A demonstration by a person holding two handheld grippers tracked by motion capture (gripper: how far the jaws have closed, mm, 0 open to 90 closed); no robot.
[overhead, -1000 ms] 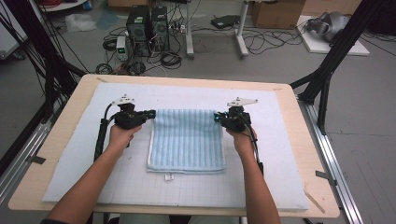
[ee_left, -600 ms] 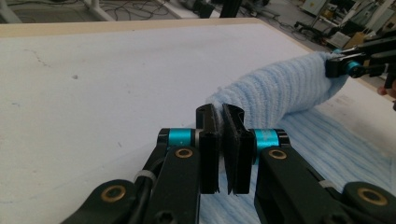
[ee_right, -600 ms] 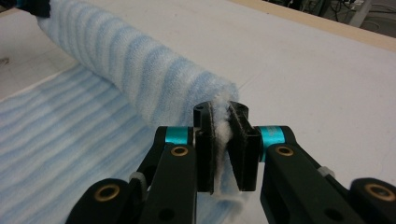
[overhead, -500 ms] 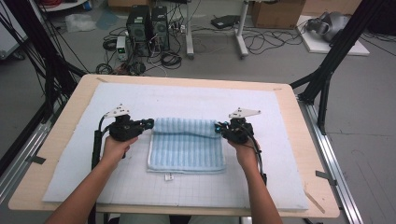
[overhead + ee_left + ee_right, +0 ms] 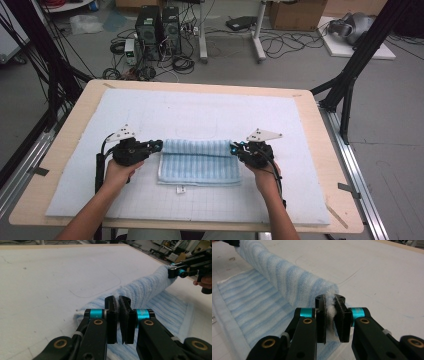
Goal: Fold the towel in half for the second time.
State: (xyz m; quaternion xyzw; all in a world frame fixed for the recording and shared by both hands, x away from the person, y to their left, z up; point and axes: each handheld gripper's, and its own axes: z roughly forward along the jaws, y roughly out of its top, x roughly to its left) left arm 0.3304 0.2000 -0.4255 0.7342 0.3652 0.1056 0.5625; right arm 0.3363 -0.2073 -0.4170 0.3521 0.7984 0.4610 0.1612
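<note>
At centre frame, one towel [image 5: 200,162] is pinched by two clamped grippers, left gripper [image 5: 156,145] and right gripper [image 5: 234,148], at its lifted far edge; open mat [image 5: 200,112] is seen beyond.

Towel [image 5: 294,282] far end cut off by frame edge; pinched corner hidden between right tool [image 5: 333,312] jaws.

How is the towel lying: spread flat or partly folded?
Partly folded: the towel's far edge is lifted and doubled toward the person, pinched by both grippers.
</note>
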